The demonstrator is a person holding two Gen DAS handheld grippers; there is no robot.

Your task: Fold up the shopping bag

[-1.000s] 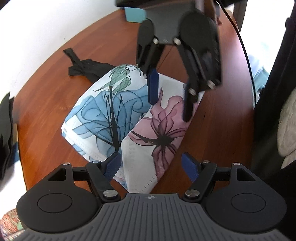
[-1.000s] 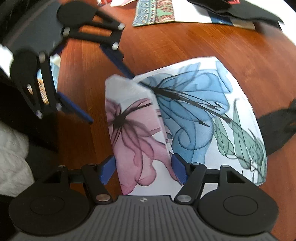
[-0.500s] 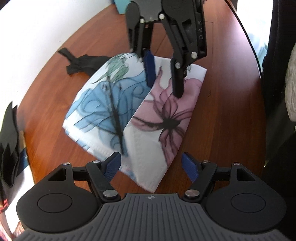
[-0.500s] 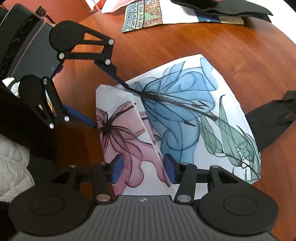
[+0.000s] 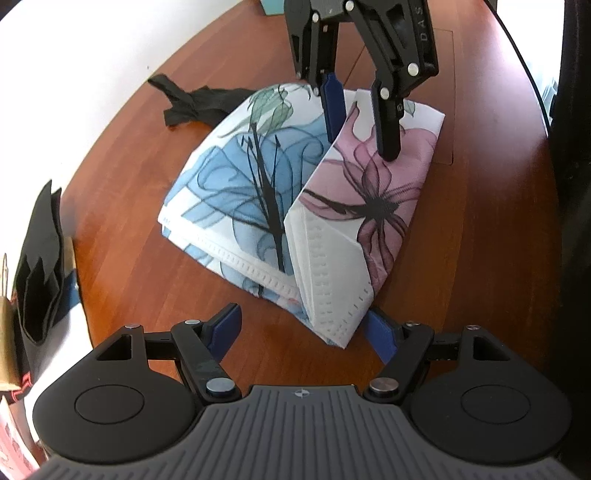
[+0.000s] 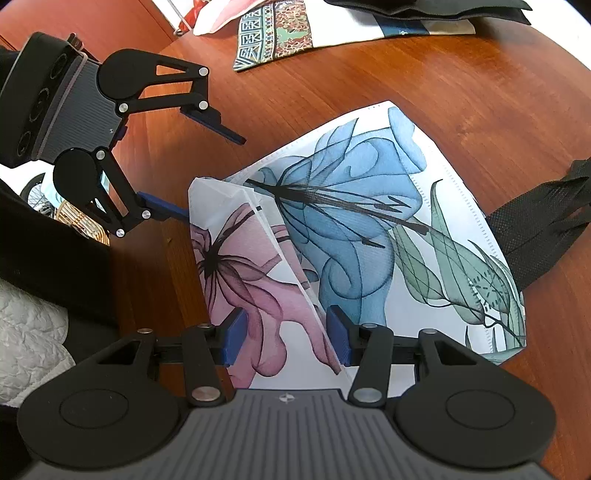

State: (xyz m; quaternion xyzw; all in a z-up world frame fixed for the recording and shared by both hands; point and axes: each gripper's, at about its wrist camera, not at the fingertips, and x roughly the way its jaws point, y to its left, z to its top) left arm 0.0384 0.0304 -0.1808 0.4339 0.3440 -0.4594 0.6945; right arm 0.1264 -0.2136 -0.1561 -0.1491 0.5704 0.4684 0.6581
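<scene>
Centrally on the wooden table (image 5: 122, 206) lies the shopping bag (image 5: 280, 206) — white fabric printed with a blue flower, a pink flower and green leaves — with its pink-flower side folded over along a slanting crease onto the blue part. Black handle straps (image 5: 192, 101) trail from its far end in the left wrist view. Left tongs (image 5: 306, 330): jaws spread wide, the folded near corner of the bag between the blue pads; whether the right-hand pad touches the fabric cannot be told. Right tongs (image 6: 286, 334): jaws about half parted, poised over the pink flap beside the crease — no pad visibly pinching the fabric. Other folded bags (image 6: 332, 26) lie at the table's far edge in the right wrist view.
</scene>
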